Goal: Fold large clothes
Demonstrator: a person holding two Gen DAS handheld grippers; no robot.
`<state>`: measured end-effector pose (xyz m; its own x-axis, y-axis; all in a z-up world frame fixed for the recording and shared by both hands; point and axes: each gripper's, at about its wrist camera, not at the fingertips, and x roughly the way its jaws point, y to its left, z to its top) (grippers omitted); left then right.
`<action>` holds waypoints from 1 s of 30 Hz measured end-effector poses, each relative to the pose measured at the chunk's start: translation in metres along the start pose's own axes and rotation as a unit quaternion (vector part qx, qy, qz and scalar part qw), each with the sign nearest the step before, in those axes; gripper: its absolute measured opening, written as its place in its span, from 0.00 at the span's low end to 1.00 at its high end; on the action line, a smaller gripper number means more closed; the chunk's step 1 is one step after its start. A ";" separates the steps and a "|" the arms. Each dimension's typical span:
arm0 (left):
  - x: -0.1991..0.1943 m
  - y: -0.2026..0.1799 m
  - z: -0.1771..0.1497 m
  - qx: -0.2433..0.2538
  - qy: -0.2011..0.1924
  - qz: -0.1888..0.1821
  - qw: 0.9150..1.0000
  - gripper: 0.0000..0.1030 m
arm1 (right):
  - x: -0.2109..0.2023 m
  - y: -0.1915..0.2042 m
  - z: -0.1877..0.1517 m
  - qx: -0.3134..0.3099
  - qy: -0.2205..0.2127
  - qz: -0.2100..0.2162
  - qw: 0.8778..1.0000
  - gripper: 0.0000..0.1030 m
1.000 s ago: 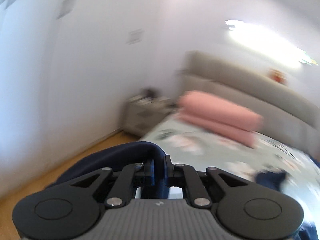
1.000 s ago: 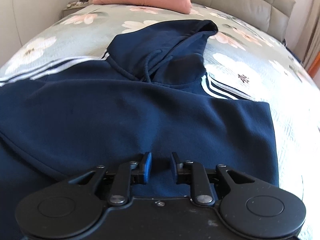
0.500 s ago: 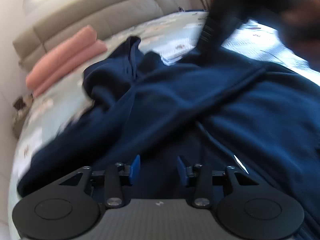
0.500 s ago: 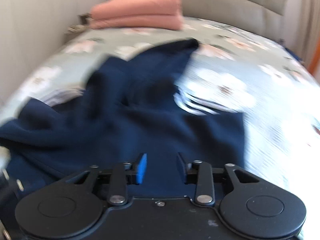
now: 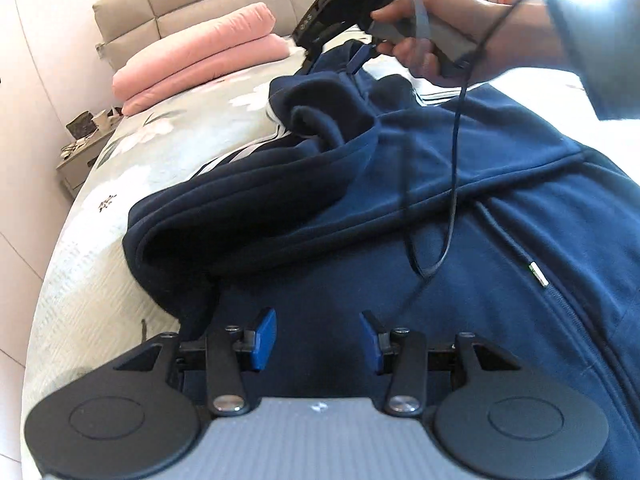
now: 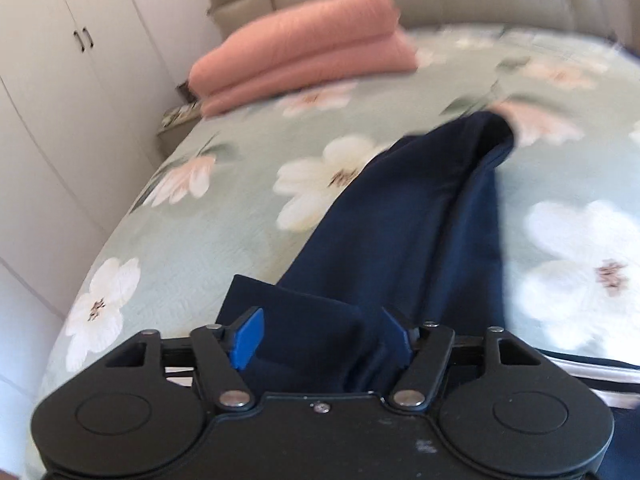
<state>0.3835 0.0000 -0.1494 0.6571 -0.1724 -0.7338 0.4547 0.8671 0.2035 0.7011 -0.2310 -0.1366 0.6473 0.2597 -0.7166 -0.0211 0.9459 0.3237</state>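
1. Left gripper (image 5: 318, 338): jaws apart, empty, low centre of frame over the hoodie (image 5: 400, 208) body.
2. Right gripper (image 6: 320, 340): jaws apart, navy cloth lying between them, not clamped. In the left view it sits top centre, at the hood.
3. Hoodie sprawls across the bed (image 6: 224, 216), left edge rolled into a bulge at mid-left.
4. Risk: closing on that loose cloth may catch one layer only, and the fold skews. The cable (image 5: 456, 168) dangling over the cloth could snag.
5. Containers: none seen. Pink stack (image 6: 308, 48) at upper left, well apart.
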 end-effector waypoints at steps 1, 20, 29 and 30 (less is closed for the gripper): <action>0.000 0.000 -0.001 0.003 0.001 0.002 1.000 0.46 | 0.010 -0.002 0.002 0.007 0.020 0.017 1.000 0.76; -0.046 0.049 0.046 -0.138 -0.107 0.050 0.983 0.47 | -0.232 -0.027 -0.079 -0.070 -0.199 -0.160 0.964 0.26; 0.016 0.044 0.077 -0.130 -0.070 0.009 0.989 0.45 | -0.197 -0.076 -0.144 -0.034 -0.039 -0.259 0.964 0.39; 0.025 0.043 0.082 -0.130 -0.058 -0.001 0.990 0.44 | -0.192 -0.067 -0.143 -0.052 -0.042 -0.232 0.970 0.35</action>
<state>0.4688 -0.0049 -0.1060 0.7273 -0.2142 -0.6520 0.2965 0.9549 0.0171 0.4688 -0.3168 -0.1093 0.6646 -0.2122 -0.7164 0.2141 0.9727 -0.0895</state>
